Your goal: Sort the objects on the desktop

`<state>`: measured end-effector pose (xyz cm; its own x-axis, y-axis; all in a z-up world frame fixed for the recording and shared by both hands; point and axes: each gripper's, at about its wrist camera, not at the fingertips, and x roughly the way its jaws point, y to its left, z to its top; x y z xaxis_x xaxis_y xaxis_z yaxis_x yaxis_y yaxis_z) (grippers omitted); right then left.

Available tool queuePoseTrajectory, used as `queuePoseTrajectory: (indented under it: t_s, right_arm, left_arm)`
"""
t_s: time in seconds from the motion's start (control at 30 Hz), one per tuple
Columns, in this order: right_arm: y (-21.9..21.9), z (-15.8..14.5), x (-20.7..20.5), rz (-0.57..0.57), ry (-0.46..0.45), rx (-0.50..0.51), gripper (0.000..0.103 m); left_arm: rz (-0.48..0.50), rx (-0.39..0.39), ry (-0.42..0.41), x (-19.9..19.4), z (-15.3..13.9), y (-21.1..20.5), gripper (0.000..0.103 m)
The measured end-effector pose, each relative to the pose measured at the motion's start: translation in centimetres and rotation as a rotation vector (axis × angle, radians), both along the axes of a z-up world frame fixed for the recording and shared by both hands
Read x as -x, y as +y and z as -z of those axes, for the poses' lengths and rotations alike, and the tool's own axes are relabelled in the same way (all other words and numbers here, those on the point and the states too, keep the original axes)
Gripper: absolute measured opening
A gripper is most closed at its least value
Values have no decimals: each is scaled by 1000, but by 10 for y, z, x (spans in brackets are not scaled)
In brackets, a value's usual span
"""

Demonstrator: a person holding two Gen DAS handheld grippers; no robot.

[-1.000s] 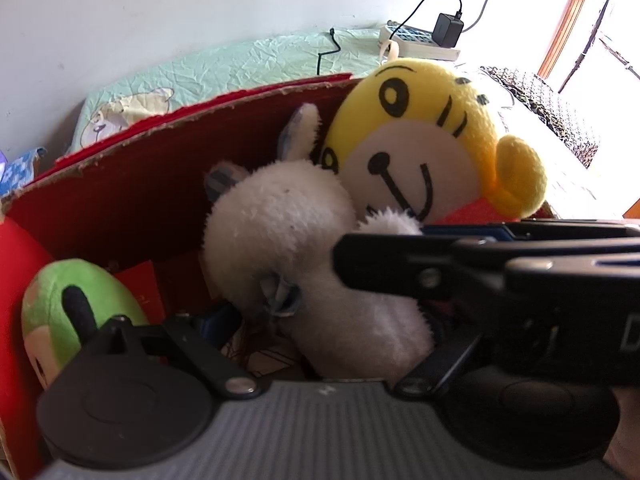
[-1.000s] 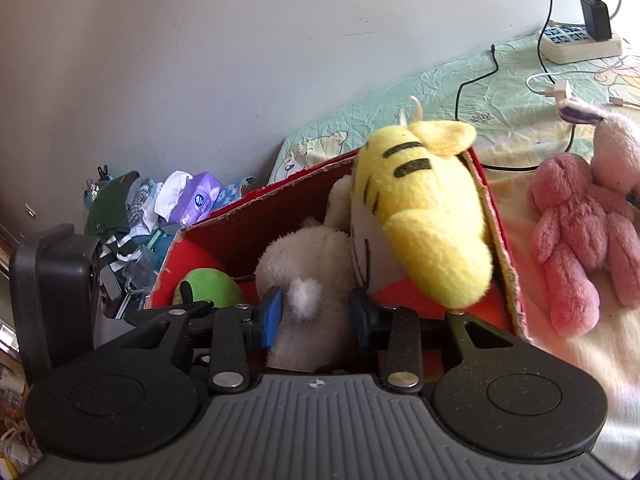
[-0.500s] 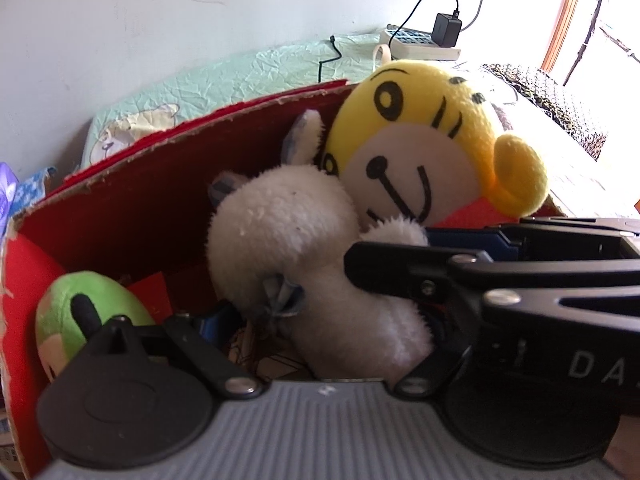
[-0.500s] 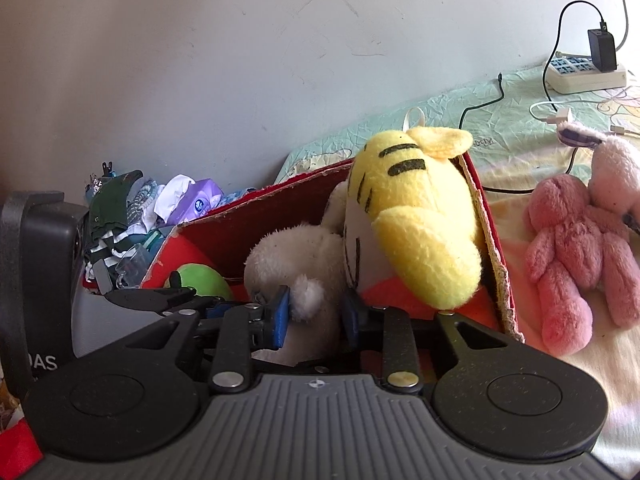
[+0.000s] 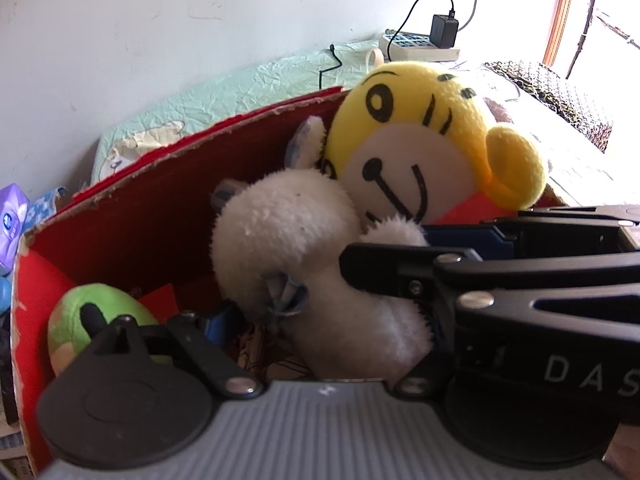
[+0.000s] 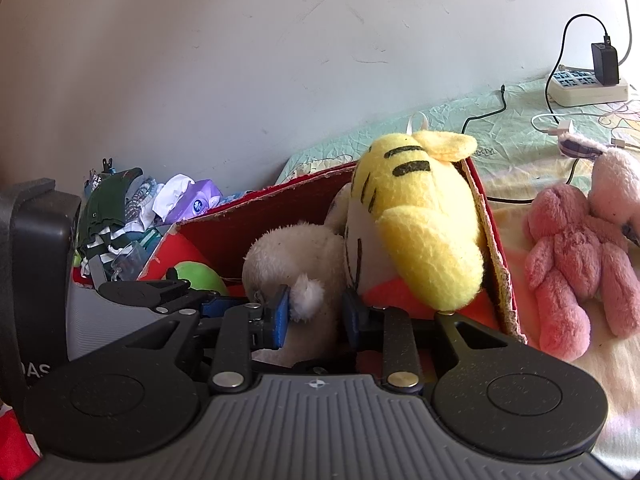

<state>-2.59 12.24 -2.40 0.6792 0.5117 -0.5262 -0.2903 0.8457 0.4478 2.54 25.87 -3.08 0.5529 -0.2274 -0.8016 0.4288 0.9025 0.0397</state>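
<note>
A red cardboard box (image 5: 160, 160) holds a white plush (image 5: 280, 224), a yellow tiger plush (image 5: 420, 140) and a green plush (image 5: 80, 320). My left gripper (image 5: 324, 328) stands wide open, its fingers straddling the white plush's body. One of my right gripper's fingers (image 5: 384, 260) crosses in from the right and lies over the plush. In the right wrist view, my right gripper (image 6: 316, 316) is shut on the white plush (image 6: 288, 256), its blue pads pressing the fur beside a small limb. The tiger (image 6: 420, 216) leans on the box's right wall (image 6: 492, 240).
A pink plush (image 6: 572, 260) lies on the bedding right of the box. A power strip (image 6: 584, 88) with a charger and cables sits by the wall. A heap of clothes and a tissue pack (image 6: 196, 204) lies left of the box.
The right gripper's fingers have drawn slightly closer together on the white plush. Both views have shifted a little; the toys keep their places in the box.
</note>
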Motion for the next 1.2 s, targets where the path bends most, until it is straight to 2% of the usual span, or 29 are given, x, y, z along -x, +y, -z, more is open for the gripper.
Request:
queuePoseTrajectory:
  t_s: [1.2]
  right_arm:
    - [2,2,0,-3,5,6,27]
  left_arm:
    - [-3,-23,17,0,-1,-2,84]
